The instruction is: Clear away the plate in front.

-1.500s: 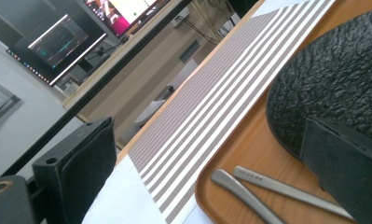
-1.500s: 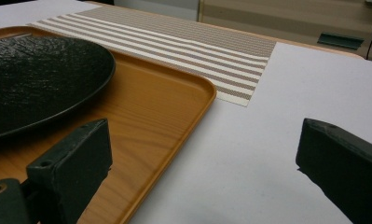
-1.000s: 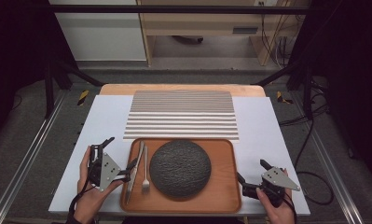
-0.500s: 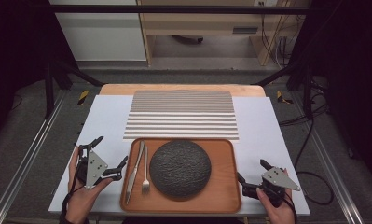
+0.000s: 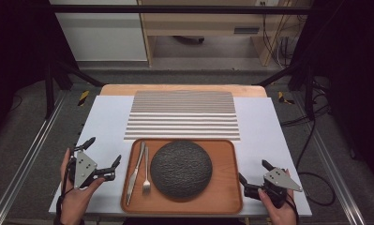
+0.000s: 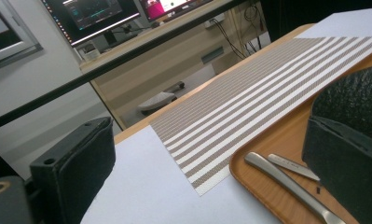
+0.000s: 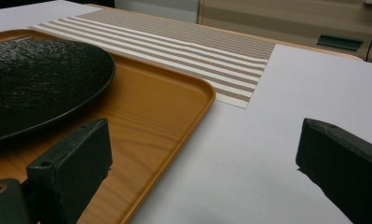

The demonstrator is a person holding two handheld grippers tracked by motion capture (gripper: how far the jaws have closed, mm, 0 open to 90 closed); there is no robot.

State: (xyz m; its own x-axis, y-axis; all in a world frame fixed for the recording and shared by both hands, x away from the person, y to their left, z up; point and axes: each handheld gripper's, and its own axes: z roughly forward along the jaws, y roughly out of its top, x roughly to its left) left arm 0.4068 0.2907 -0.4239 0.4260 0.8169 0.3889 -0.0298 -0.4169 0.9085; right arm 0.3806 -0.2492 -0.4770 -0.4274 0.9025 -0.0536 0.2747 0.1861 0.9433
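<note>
Left hand-held gripper (image 5: 102,156) is held wide open, empty, beside the orange wooden tray (image 5: 227,197); right hand-held gripper (image 5: 255,171) is likewise agape, empty, on the white worktop (image 5: 105,122).

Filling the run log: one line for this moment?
left hand-held gripper: open, beside tray | right hand-held gripper: open | plate, cutlery on tray

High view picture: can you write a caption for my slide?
Two open grippers, left and right, wait beside a wooden tray holding a dark plate, fork and knife.
</note>
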